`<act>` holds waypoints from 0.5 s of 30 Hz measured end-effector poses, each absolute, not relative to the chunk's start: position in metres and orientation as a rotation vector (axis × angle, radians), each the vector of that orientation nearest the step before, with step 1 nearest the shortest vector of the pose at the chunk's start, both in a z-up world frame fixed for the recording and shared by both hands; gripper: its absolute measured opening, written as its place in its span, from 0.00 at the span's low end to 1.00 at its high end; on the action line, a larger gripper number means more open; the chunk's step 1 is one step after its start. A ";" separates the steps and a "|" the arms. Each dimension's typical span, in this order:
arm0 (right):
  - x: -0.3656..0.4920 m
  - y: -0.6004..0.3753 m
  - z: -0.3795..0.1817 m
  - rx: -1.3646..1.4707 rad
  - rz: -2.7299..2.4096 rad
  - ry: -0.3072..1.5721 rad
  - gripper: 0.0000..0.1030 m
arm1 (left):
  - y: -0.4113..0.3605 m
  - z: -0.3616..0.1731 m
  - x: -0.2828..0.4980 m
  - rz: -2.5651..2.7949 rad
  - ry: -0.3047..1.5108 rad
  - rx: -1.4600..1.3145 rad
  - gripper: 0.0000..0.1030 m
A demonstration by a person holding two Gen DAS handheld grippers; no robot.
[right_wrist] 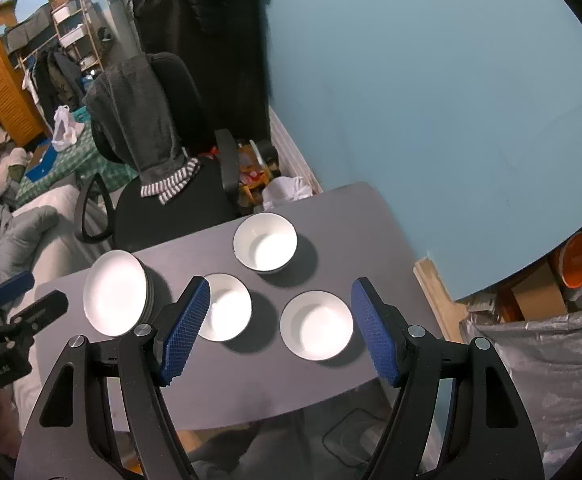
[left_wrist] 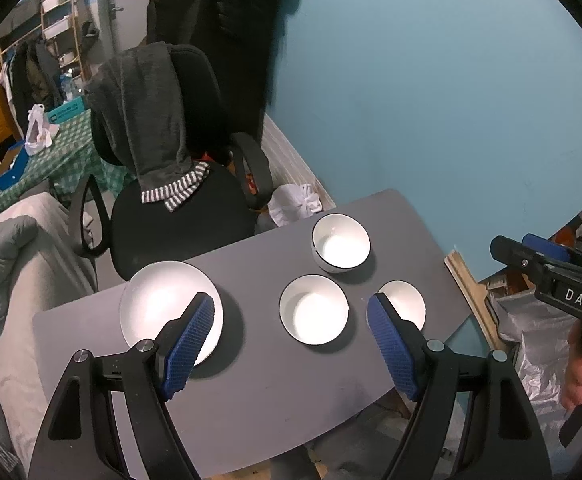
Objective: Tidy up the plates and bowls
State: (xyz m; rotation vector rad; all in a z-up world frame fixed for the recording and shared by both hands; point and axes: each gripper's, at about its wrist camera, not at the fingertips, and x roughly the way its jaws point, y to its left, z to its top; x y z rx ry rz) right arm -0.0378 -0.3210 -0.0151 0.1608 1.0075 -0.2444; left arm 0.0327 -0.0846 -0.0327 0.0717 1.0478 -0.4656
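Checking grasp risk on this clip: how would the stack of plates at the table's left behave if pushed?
The stack of plates looks glossy and ceramic, so probably heavy and breakable. Smooth plates may slide apart. It sits near the table edge, so it could fall off.

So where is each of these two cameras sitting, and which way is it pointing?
Left wrist: rides the left gripper, tilted down at the grey table; its blue fingers show, with the right gripper and a hand at the right edge.
Right wrist: rides the right gripper, same downward tilt; the left gripper shows at the left edge.
Shared: plate stack, three bowls, office chair, blue wall.
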 end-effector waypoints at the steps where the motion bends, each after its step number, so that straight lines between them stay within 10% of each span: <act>1: -0.037 -0.322 -0.016 0.163 -0.243 1.010 0.70 | -0.086 -0.034 0.033 -0.466 1.052 0.074 0.78; 15: -0.006 -0.336 -0.035 0.173 -0.186 1.064 0.70 | -0.098 -0.059 0.054 -0.422 1.126 0.066 0.78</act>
